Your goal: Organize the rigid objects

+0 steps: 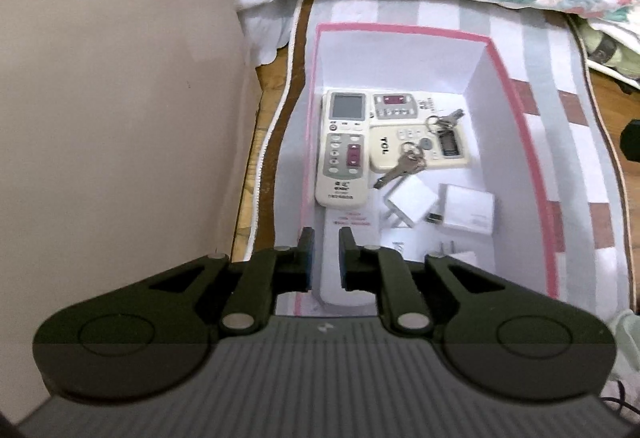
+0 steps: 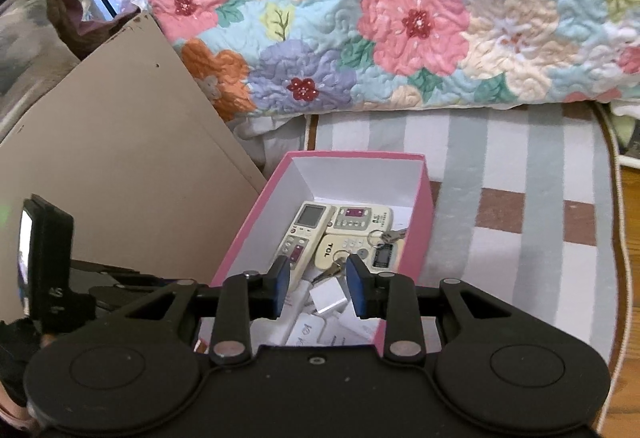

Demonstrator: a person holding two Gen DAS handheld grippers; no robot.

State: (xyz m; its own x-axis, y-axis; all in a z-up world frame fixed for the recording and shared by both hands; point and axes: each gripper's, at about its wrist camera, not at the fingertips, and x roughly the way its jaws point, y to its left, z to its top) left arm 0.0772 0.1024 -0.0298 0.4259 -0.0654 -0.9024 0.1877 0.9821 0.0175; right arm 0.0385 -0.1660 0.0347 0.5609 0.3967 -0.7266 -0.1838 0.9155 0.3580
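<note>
An open pink cardboard box with white inside walls (image 1: 516,86) sits on a grey, white and brown striped rug (image 2: 520,174), at 6 o'clock from a flowered quilt (image 2: 400,18). Inside, at the box's 12 o'clock end, lie three cream remote controls (image 1: 344,150) side by side, with two bunches of metal keys (image 1: 404,162) across the right-hand ones. White plug adapters (image 1: 408,202) lie toward 6 o'clock. The left hand-held gripper (image 1: 325,258) hangs over the box's 7 o'clock corner, released, its blue pads slightly apart above a long white remote (image 1: 348,226). The right hand-held gripper (image 2: 317,288) hovers above the adapters, released, nothing between its pads.
</note>
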